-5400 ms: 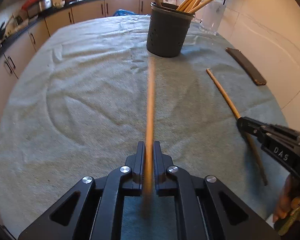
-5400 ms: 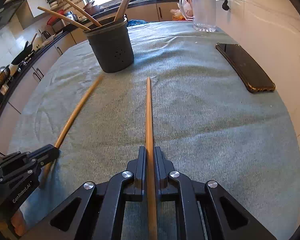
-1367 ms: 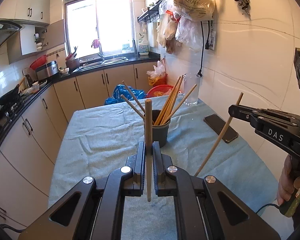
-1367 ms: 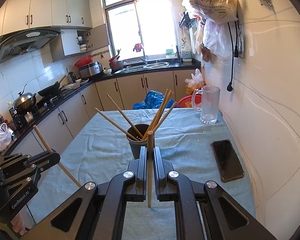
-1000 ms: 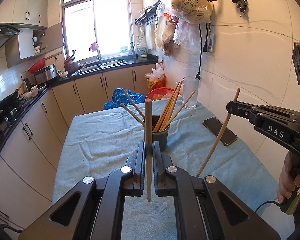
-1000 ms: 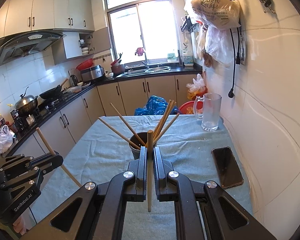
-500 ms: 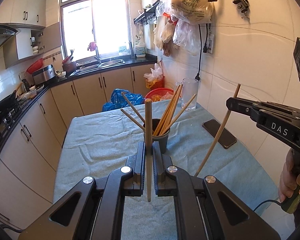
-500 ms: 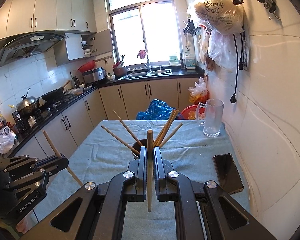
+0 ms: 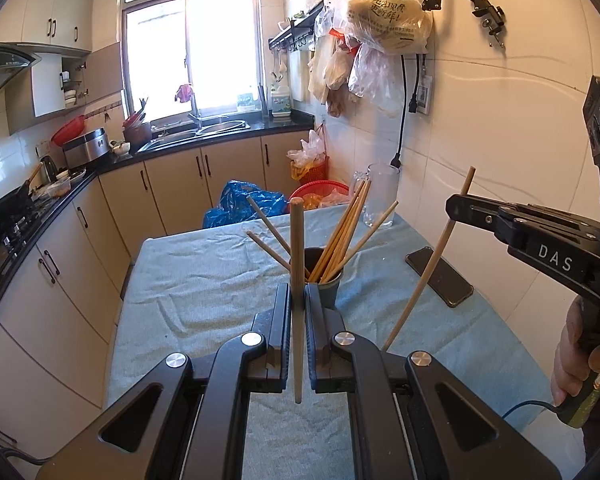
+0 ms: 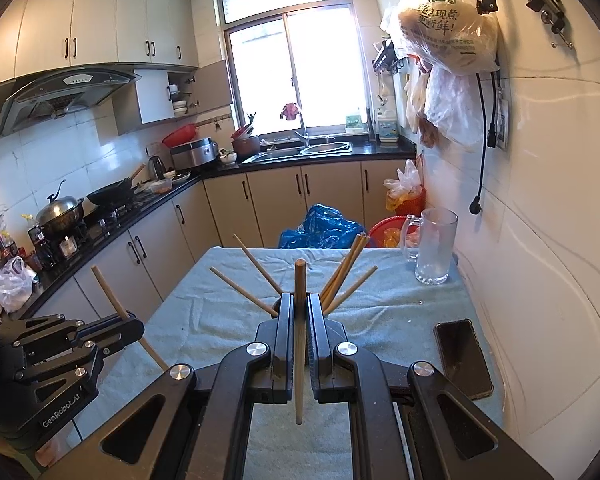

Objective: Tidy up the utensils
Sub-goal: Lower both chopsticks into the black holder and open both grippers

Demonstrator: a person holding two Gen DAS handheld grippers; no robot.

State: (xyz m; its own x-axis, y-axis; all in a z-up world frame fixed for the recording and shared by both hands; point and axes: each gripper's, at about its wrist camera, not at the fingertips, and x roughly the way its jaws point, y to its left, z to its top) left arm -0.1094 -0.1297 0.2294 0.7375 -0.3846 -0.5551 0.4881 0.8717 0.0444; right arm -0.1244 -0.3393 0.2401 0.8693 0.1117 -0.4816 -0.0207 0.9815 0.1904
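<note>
My left hand-held gripper point(image 9: 297, 304) is clenched on a wooden chopstick point(image 9: 297, 264), which stands nearly upright between the two black fingers, its rounded top poking above them and its lower end hanging below the grip, clear of the cloth. My right hand-held gripper point(image 10: 299, 312) is likewise clamped on a second chopstick point(image 10: 299, 320), held the same upright way. In the left wrist view, the right hand-held gripper reaches in from the right edge, its stick slanting down toward the desk, and part of a person's hand point(image 9: 572, 356) grips its handle at the lower right. In the right wrist view, the left hand-held gripper sits at the lower left with its stick tilted. Both are raised above a desk point(image 9: 204, 280) covered with a pale green towel. Just beyond the fingertips stands a dark round utensil holder point(image 9: 327, 280), with several more chopsticks point(image 9: 340, 232) fanning out of it in different directions; from the right wrist view the holder is mostly hidden behind my own fingers, and only the fanned sticks show. To the right on the towel lies a dark phone point(image 10: 463, 356), flat and near the wall. At the far right corner of the desk stands a clear glass mug point(image 10: 434, 246). Beyond the desk are beige kitchen cabinets, a sink under a bright window point(image 10: 300, 76), and plastic bags point(image 10: 448, 20) hanging on the tiled wall.
</note>
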